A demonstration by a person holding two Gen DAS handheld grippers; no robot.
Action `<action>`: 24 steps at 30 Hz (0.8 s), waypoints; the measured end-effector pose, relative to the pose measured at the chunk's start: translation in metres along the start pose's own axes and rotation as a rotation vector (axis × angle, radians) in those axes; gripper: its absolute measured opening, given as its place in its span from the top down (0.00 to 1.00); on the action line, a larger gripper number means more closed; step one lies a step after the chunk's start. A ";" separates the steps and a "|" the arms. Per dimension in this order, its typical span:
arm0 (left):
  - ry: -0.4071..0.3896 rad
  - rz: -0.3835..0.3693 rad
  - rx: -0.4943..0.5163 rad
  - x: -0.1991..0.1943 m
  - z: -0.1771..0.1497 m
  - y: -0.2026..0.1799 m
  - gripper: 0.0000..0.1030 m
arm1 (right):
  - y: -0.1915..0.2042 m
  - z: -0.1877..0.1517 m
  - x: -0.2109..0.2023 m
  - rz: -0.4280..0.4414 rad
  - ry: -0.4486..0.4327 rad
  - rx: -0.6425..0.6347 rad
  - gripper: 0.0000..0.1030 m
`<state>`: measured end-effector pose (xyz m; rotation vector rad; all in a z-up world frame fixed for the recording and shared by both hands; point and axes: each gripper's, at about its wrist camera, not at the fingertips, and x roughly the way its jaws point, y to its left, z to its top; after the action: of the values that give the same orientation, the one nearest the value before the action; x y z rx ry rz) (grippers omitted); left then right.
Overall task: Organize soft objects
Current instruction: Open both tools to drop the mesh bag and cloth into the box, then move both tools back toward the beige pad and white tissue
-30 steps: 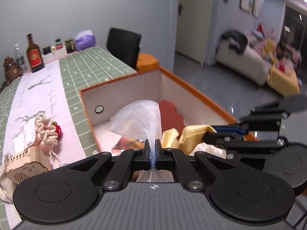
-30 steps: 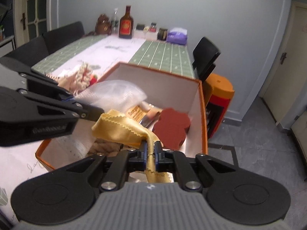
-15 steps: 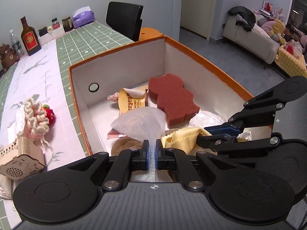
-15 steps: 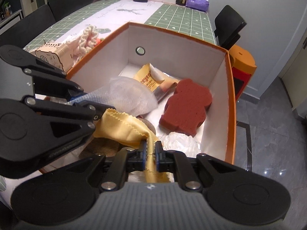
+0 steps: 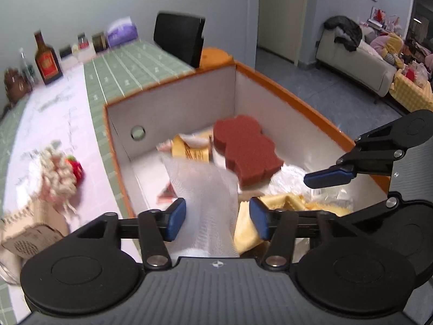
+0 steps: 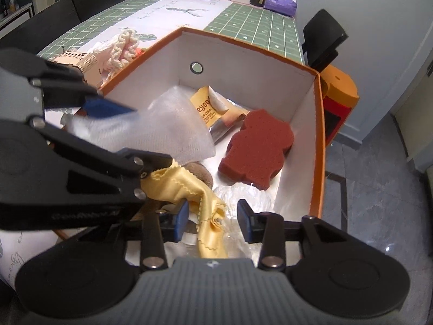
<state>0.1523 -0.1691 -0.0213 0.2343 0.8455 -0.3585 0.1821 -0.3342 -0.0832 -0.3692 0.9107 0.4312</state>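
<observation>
The white mesh cloth [image 5: 203,197] lies loosely between the spread fingers of the left gripper [image 5: 217,218], over the near-left part of the orange box [image 5: 292,92]; neither blue pad visibly presses it, though its lower end runs down behind the gripper body. In the right wrist view the same cloth [image 6: 151,132] fans out at about 10 o'clock from the box's middle, draped across the box interior and below the left gripper's [image 6: 108,135] upper fingertip.

The yellow cloth [image 6: 194,203] with its zigzag edge hangs crumpled between the parted fingers of the right gripper [image 6: 212,223], its upper fold tucked under the left gripper's arm, and it lies on clear plastic wrapping [image 6: 243,197] on the box floor. From the left wrist view the yellow cloth [image 5: 297,203] sits at 4 o'clock from the mesh, with the right gripper [image 5: 349,187] standing open above it.

Deeper in the box, at 1 o'clock from the yellow cloth, a dark red sponge [image 6: 257,149] lies flat on the white floor. A yellow snack packet [image 6: 208,107] lies at 11 o'clock from the sponge, near the far wall.

Outside the box, at 9 o'clock, a cream knitted piece [image 5: 58,173] with a red strawberry rests on the table [image 5: 130,67], beside a small wooden box [image 5: 24,235]. A brown bottle [image 5: 46,59] stands at the table's far end.
</observation>
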 end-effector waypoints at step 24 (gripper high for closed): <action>-0.311 0.135 -0.065 -0.087 -0.033 0.036 0.27 | 0.047 -0.006 -0.078 -0.133 -0.285 0.004 0.30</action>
<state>0.0908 -0.1059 0.0263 0.1687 0.5309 -0.2328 0.1120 -0.3129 -0.0284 -0.3516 0.6065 0.3491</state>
